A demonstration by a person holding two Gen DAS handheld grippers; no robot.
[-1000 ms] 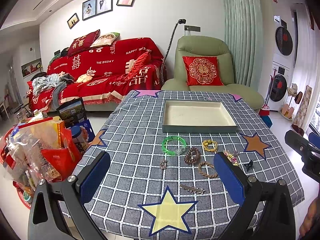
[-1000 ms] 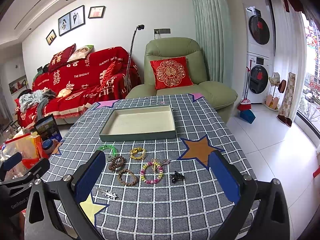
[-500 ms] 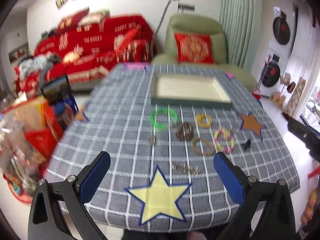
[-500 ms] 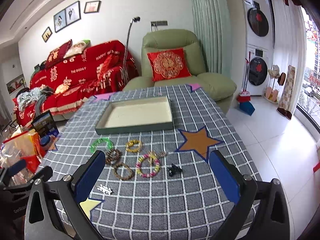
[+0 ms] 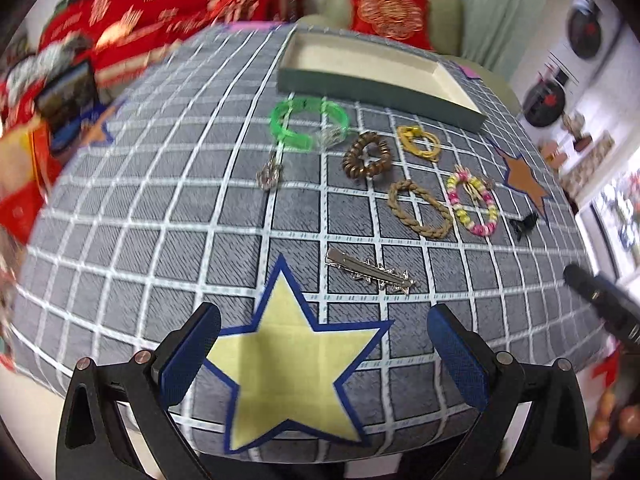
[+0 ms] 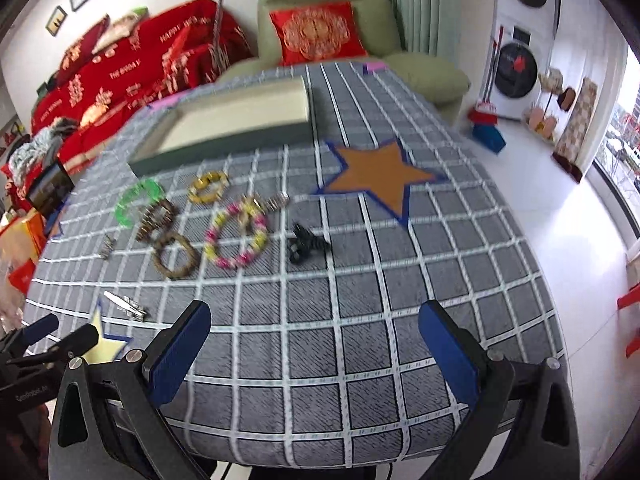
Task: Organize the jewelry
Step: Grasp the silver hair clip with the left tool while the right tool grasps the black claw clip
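Jewelry lies loose on the grey checked tablecloth (image 5: 160,208): a green bangle (image 5: 308,122), a brown coil tie (image 5: 366,156), a yellow band (image 5: 420,143), a braided ring (image 5: 420,209), a pink-yellow bead bracelet (image 5: 474,204), a silver hair clip (image 5: 370,272), a small silver charm (image 5: 271,174) and a black claw clip (image 6: 306,242). An empty green tray (image 5: 380,92) stands behind them. My left gripper (image 5: 324,354) is open over the yellow star, just short of the hair clip. My right gripper (image 6: 314,354) is open, short of the black clip.
A green armchair (image 6: 320,12) with a red cushion stands behind the table, a red-covered sofa (image 6: 132,64) to the left. Bags and boxes (image 5: 24,152) sit on the floor at the left. Washing machines (image 6: 520,64) stand at the right.
Both grippers have moved forward and tilted down toward the table; the jewelry now looks nearer and larger. Both stay open and nothing on the table has moved.
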